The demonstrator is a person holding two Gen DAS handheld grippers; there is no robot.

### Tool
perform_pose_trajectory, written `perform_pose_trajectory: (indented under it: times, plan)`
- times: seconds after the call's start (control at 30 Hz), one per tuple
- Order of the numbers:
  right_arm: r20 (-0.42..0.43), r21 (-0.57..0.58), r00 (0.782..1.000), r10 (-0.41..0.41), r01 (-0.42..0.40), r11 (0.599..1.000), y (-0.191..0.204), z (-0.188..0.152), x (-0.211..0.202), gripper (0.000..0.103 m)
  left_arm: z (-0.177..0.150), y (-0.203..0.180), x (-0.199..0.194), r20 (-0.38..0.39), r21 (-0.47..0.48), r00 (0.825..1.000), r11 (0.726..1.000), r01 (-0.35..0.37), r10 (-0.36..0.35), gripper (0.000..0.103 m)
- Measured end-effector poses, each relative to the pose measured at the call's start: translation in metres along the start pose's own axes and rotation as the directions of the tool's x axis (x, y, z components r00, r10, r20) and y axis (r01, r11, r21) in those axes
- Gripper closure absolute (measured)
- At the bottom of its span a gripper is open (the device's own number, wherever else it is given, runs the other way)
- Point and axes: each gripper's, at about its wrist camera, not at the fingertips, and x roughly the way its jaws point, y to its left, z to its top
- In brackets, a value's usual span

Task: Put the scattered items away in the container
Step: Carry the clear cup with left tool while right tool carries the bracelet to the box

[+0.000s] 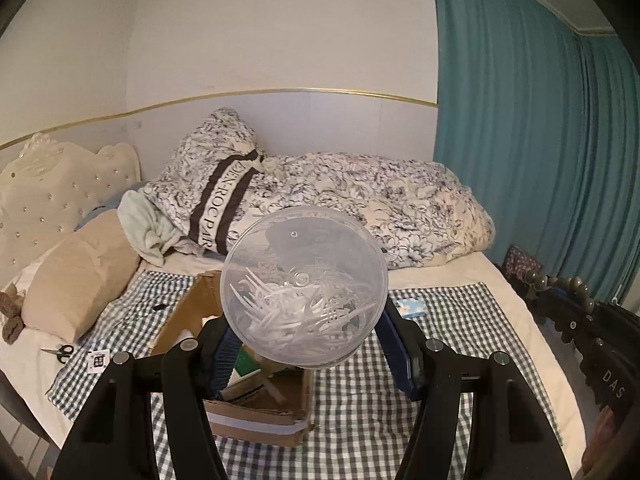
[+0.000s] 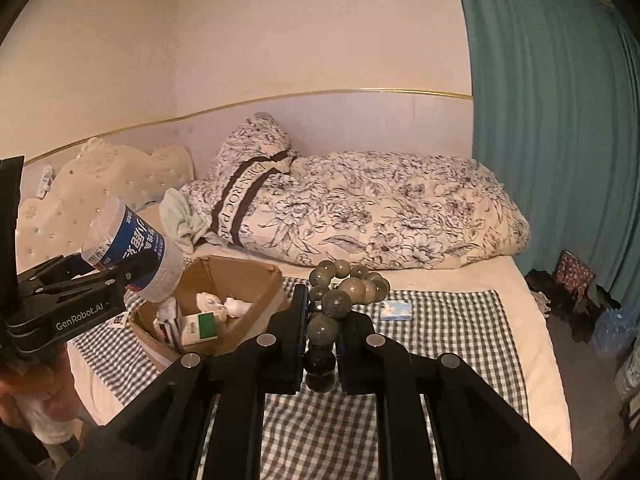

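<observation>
L tool (image 1: pixel 304 344) pinches a clear round jar (image 1: pixel 304 288) of white plastic picks at frame centre of the L wrist view, held in the air above the cardboard box (image 1: pixel 256 408) on the checked cloth (image 1: pixel 460 340). R tool (image 2: pixel 320 344), pads nearly pressed together, pinches a bead bracelet (image 2: pixel 344 292), lower centre of the R wrist view. Box already has cartons & white bits inside. Small blue packet (image 2: pixel 396 309) lies on the cloth, right of centre. Scissors (image 1: pixel 59 352) at lower left, on the bed.
</observation>
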Motion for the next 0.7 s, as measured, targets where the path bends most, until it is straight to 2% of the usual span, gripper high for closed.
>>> perform_pose_trajectory:
  times: [0.7]
  plan:
    - [-0.024,-0.056,0.992,0.127,-0.128,0.99,0.072,0.024,0.059,0.092,0.005,0.08,0.027,-0.035,-0.037,0.994,0.994,-0.104,0.103,0.039]
